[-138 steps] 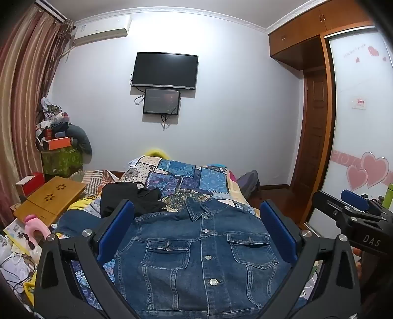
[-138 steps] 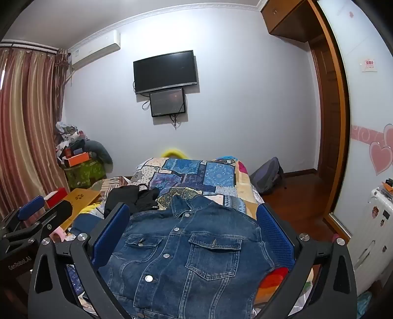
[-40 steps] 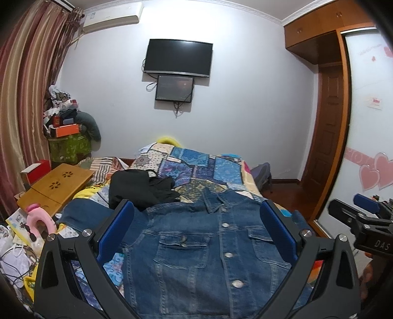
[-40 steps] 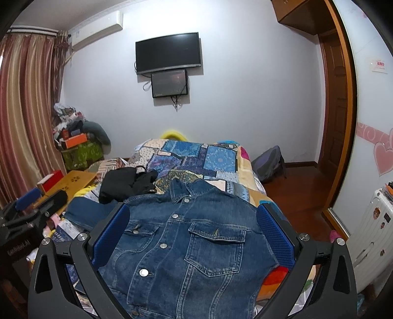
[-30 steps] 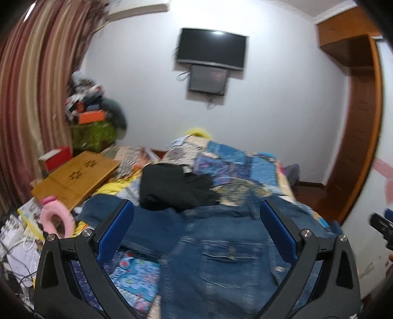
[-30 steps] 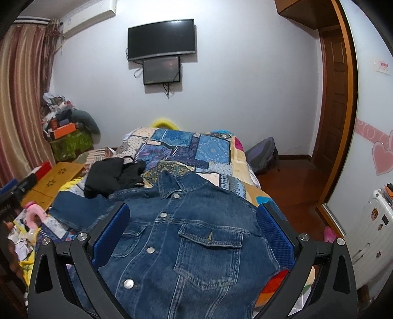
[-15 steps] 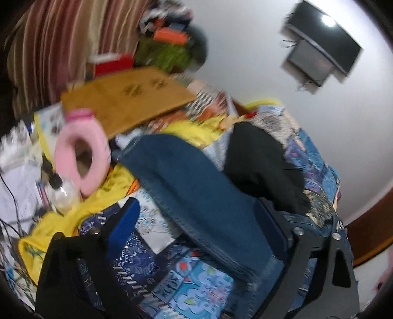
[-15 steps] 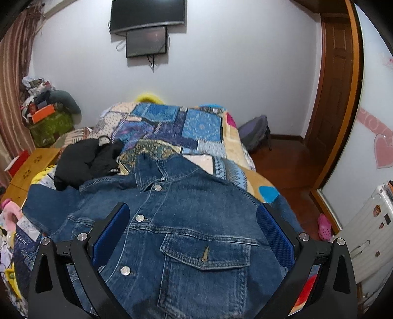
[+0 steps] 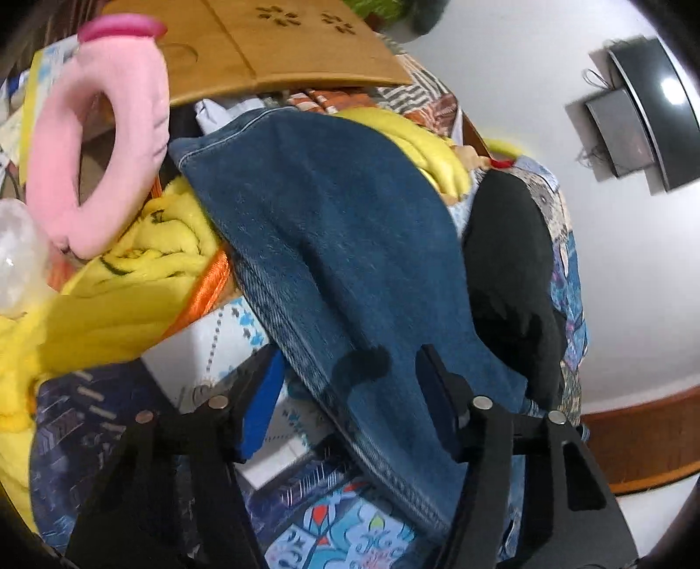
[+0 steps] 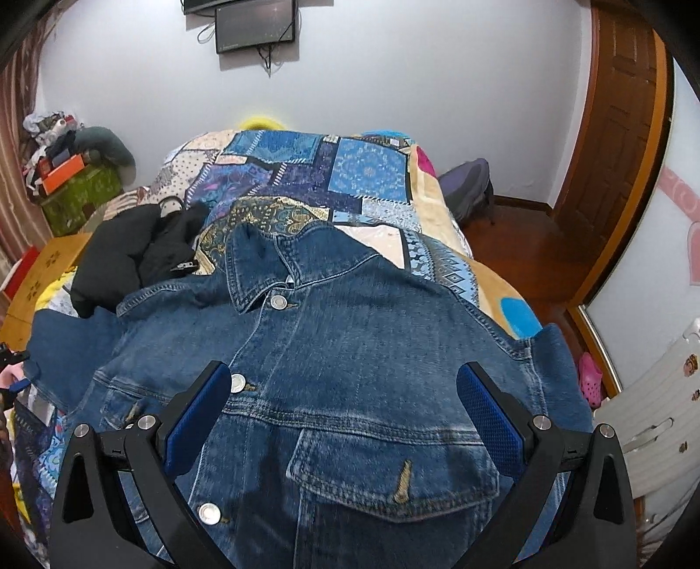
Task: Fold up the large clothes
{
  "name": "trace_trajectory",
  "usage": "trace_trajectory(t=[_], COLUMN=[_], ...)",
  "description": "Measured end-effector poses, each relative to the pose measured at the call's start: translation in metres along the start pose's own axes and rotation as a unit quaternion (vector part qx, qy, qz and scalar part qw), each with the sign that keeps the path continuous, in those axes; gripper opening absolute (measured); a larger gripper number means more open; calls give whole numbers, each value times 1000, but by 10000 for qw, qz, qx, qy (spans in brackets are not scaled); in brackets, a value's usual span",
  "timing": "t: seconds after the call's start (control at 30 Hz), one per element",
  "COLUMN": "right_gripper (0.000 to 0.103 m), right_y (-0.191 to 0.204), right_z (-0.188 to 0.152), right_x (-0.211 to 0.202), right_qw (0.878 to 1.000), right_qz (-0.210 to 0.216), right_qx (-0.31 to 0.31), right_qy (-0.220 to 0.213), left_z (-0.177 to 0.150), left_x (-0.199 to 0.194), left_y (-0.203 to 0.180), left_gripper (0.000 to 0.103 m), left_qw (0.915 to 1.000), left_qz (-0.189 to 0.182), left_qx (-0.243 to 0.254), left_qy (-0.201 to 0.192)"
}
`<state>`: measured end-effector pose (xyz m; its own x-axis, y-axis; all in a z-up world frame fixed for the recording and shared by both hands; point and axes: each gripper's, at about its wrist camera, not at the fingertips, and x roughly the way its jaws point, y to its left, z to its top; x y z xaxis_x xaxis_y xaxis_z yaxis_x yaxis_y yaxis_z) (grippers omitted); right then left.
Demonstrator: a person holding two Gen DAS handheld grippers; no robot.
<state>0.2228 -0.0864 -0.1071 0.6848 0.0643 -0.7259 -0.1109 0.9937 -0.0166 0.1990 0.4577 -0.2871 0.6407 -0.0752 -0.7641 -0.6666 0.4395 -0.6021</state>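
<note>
left claw [image 9: 345, 385] | black frame | blue pads | silver screws

This was a bedroom in a home. A bed with a patchwork quilt [image 10: 323, 175] filled the middle, and clothes lay on it. At twelve o'clock a screen [image 10: 256, 24] hung on the white wall. At two o'clock stood a wooden door [image 10: 621, 122], and at nine o'clock striped curtains [image 10: 13, 175] with piled boxes [image 10: 74, 192].
</note>
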Motion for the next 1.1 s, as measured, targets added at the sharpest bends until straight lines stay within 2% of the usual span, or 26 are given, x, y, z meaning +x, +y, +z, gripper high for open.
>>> trace_trajectory(t=[0.1, 0.17, 0.33, 0.47, 0.57, 0.63, 0.77, 1.0, 1.1], right_gripper=[102, 102, 102, 102, 102, 102, 102, 102, 102], right_y=[3, 5, 10, 11, 9, 8, 4, -4, -10], right_z=[2, 2, 3, 3, 4, 4, 2, -3, -6], right_x=[6, 10, 14, 8, 3, 0, -8, -22, -25], right_qw=[10000, 9999, 9996, 9995, 9995, 9995, 9994, 9990, 9987], right_qz=[33, 70, 168, 220, 243, 254, 314, 366, 408], right_qx=[-30, -54, -136, -191, -192, -188, -158, -210, -210], right_qy=[47, 81, 166, 123, 69, 44, -23, -178, -201], left_z=[0, -2, -17, -24, -31, -37, -57, -120, -151], left_x=[7, 10, 4, -18, -46, -66, -93, -112, -107], left_y=[2, -1, -34, -66, -99, -122, -172, -253, -281], left_gripper=[41, 24, 8, 6, 6, 5, 3, 3, 3], left_qw=[9997, 9985, 9835, 9689, 9582, 9542, 9405, 9163, 9090], left_qz=[170, 425, 1266, 1423, 1262, 965, 471, -254, -570], left_qx=[11, 166, 1038, 1611, 2025, 2262, 2777, 3573, 3827], left_qy=[-183, -306, -770, -1230, -1577, -1703, -1901, -1794, -1552])
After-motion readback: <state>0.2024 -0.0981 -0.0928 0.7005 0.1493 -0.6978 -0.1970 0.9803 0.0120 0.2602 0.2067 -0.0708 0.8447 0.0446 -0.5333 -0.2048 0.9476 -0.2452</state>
